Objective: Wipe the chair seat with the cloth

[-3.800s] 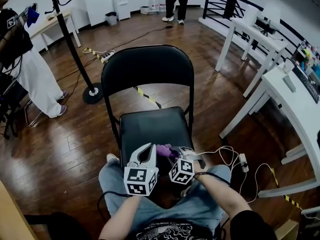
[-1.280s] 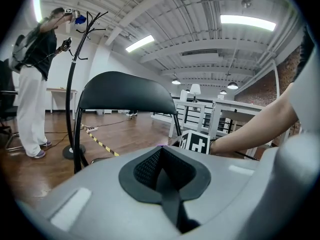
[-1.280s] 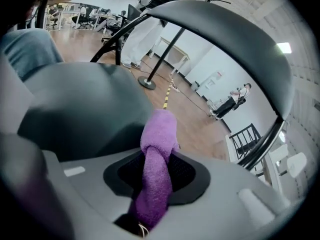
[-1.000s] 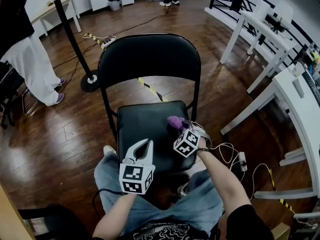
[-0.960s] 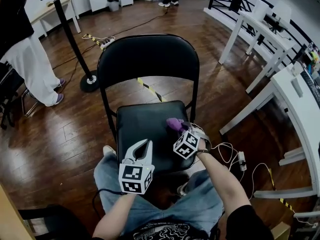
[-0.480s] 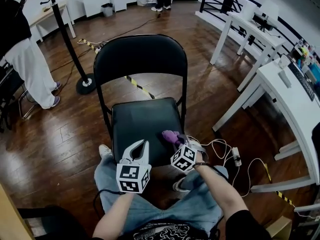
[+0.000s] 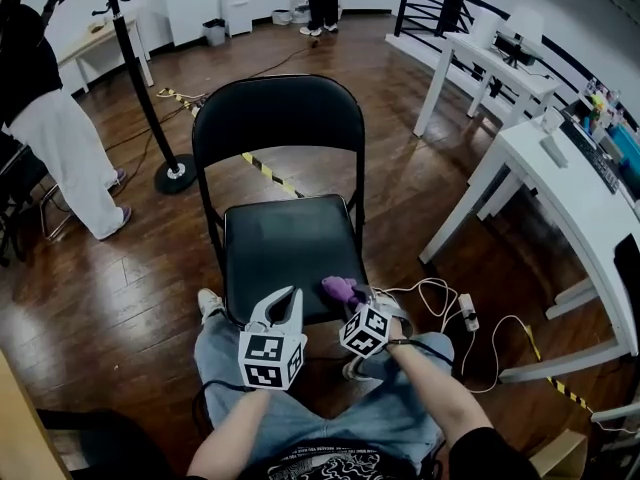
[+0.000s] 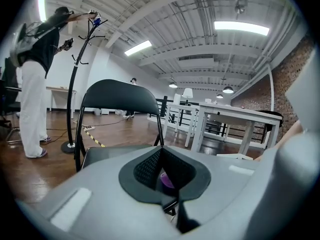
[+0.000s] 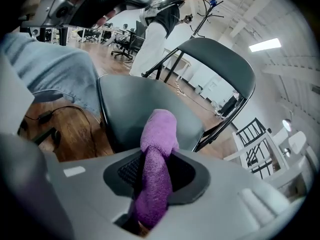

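Two grippers, 1 cloth, 1 chair. Left gripper [image 7: 290, 298] hangs over the lap just short of the seat's front edge, jaws closed, nothing in them. Right gripper [image 7: 353, 298] is clamped on the purple cloth [image 7: 338, 288]. It's a bunched roll w/ long axis along the jaws, free end poking fwd at the seat's [image 7: 285, 243] front-right corner.

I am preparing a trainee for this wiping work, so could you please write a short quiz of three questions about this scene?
1. True or false: the left gripper is holding the cloth.
2. Where on the chair seat is the cloth? A) at the back edge B) near the front right corner C) in the middle
3. Fill in: the colour of the cloth is ____.
Key: 1 false, the right gripper holds it; 2 B; 3 purple.
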Tool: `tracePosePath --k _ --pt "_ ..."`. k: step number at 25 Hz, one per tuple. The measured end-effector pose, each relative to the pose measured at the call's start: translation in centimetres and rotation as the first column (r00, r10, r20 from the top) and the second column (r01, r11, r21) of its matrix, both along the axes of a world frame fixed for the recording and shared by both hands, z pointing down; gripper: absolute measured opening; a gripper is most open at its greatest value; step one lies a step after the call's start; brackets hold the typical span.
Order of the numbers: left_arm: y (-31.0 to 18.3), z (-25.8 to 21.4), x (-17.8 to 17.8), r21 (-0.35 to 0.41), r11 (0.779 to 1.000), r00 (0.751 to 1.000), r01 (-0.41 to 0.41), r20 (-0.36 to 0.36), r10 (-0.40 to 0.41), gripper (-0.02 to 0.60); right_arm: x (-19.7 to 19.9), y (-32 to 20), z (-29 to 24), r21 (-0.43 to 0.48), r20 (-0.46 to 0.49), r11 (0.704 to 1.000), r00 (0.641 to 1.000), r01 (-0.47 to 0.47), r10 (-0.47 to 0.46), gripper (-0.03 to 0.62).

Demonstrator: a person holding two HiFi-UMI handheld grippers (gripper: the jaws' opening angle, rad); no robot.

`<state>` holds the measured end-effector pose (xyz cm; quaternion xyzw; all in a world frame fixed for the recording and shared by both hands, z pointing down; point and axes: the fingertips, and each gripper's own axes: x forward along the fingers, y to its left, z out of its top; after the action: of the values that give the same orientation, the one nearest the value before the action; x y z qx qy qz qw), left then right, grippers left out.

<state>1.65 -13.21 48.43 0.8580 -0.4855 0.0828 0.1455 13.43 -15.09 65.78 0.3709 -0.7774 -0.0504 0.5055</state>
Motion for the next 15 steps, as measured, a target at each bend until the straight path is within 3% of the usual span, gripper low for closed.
tracePosePath --k 4,8,12,15 --pt "1.0 -0.3 0.0 0.006 1.000 1.000 0.007 -0.001 -0.007 0.004 -0.3 0.6 -1.2 0.029 0.051 0.999 0.998 -0.030 0.029 0.094" --pt "1.9 -1.2 -0.3 0.019 1.000 1.000 0.021 -0.015 -0.020 0.003 -1.8 1.4 -5.8 0.087 0.207 0.992 0.976 -0.091 0.072 0.094" --pt "3.2 -2.6 -0.9 0.045 0.998 0.999 0.037 -0.034 -0.036 0.003 -4.3 3.0 -12.3 0.146 0.410 0.978 0.909 -0.146 0.075 0.094" --pt "4.1 -4.0 -1.6 0.073 0.996 0.997 0.057 -0.051 -0.054 0.003 -6.1 4.4 -16.8 0.171 0.545 0.969 0.836 -0.179 0.058 0.094"
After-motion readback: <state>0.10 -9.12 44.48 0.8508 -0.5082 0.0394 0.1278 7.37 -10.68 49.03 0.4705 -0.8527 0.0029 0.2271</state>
